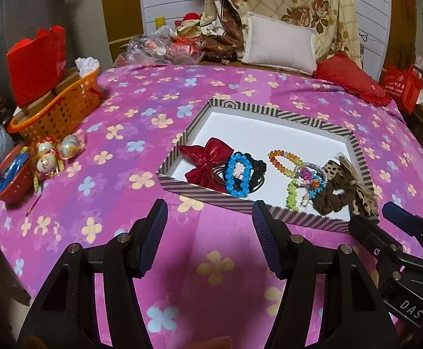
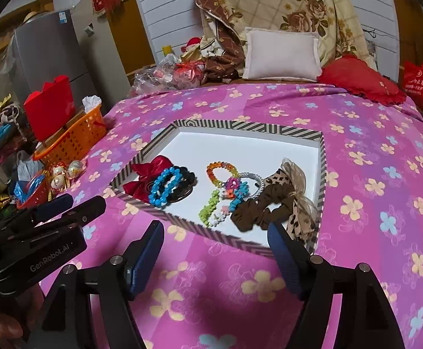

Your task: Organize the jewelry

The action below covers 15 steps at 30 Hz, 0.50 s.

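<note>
Both grippers idle: left gripper (image 1: 210, 218) and right gripper (image 2: 215, 240) spread wide, holding nothing, hovering over the bedspread just short of the striped tray (image 1: 339, 129). All the jewelry sits in the tray's near half: blue bead bracelet (image 1: 237, 176) at 12 o'clock from the left gripper, brown scrunchie (image 2: 255, 212) at 12–1 from the right. Risk: the pieces overlap, so a pinch likely drags neighbours. Only the right view shows the fridge (image 2: 48, 52).
</note>
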Each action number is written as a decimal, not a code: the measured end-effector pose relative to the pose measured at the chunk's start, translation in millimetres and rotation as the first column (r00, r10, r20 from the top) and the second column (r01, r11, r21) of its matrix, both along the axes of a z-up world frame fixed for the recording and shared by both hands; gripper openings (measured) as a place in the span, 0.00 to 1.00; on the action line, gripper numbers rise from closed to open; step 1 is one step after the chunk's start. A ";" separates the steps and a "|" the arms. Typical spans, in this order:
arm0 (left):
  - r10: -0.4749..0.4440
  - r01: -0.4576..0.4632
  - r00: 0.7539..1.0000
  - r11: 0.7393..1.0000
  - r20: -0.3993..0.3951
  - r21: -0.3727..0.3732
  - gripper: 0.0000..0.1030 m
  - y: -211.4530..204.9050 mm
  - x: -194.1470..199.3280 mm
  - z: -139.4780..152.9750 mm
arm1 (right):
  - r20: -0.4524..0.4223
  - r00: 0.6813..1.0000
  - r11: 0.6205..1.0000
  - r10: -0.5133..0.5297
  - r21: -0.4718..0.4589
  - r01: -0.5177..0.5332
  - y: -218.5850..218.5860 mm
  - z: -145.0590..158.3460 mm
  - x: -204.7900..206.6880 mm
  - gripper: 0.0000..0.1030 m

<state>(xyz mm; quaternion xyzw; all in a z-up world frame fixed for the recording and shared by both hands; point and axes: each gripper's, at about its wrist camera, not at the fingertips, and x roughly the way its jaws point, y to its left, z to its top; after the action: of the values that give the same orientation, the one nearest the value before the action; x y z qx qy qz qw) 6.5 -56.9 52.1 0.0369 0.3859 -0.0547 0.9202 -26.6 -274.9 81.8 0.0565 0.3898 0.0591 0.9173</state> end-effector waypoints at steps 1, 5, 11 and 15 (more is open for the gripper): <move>0.000 0.000 1.000 1.000 0.006 0.003 0.58 0.2 -3.0 0.6 | 0.000 1.000 1.000 0.001 -0.001 -0.001 0.6 0.0 -1.3 0.69; 0.003 -0.003 0.999 1.000 0.032 0.016 0.58 0.0 -12.1 3.7 | -0.005 1.000 1.000 0.004 0.000 -0.004 1.7 0.5 -6.5 0.69; 0.004 -0.005 0.999 1.000 0.049 0.024 0.58 0.7 -20.1 8.0 | -0.003 1.000 1.000 0.004 0.000 -0.004 2.9 1.2 -10.8 0.70; 0.002 -0.004 0.999 1.000 0.050 0.026 0.58 0.9 -21.0 8.0 | -0.003 1.000 1.000 0.003 -0.004 -0.003 2.4 1.5 -11.5 0.70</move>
<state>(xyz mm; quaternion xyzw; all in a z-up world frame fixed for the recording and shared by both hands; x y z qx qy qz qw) -14.5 -56.0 60.1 0.0497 0.3635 -0.0474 0.9291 -38.1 -272.4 83.2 0.0541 0.3913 0.0594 0.9168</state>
